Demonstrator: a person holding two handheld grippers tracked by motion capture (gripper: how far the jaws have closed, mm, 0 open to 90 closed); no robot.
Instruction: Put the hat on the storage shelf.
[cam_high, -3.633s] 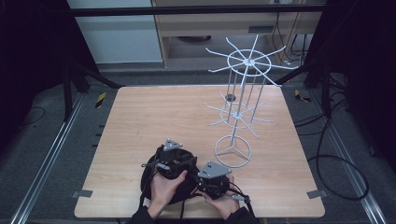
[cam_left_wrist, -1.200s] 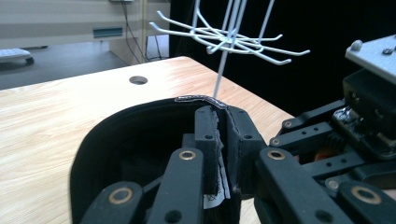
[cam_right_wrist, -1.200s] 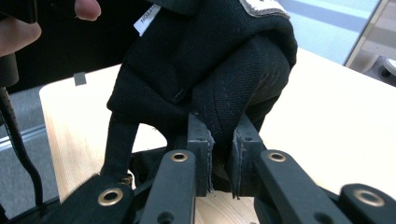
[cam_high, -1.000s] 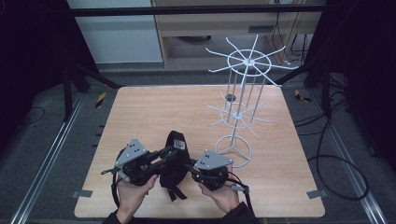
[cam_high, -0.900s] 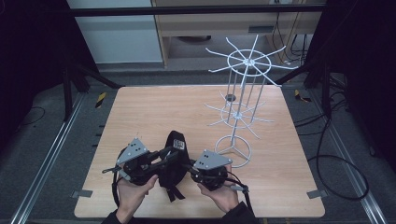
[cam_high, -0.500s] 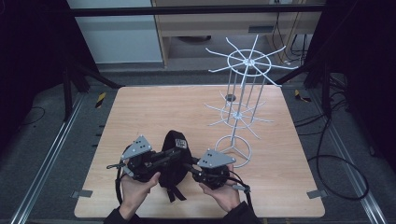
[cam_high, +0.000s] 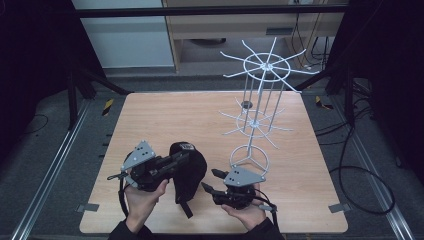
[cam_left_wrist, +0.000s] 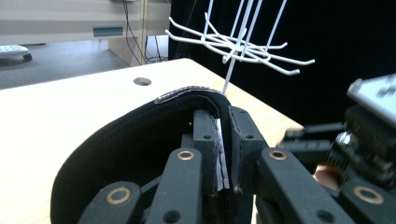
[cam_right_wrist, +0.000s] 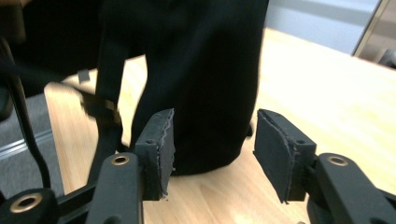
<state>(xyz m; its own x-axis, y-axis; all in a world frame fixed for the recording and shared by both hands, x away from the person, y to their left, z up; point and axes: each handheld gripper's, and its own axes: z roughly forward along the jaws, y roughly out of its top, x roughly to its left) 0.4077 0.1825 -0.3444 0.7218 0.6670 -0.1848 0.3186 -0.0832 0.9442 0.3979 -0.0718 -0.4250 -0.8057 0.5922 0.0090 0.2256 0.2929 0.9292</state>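
The left gripper (cam_high: 182, 159) is pinching the rim of the black cap (cam_high: 192, 167) lying near the table's (cam_high: 165, 115) front edge, while the right gripper (cam_high: 209, 181), jaws just opening with nothing between them, is hovering beside it; soft, light cloth that looks floppy, likely best taken by its stiffer stitched rim.

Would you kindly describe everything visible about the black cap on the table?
The black cap looks like soft fabric, with a stitched rim and a thin strap trailing toward the near table edge. It sits at the front of the wooden table, lifted at one side. The left gripper is clamped on its rim, a pale label between the pads. The right gripper stands open before it, not touching.
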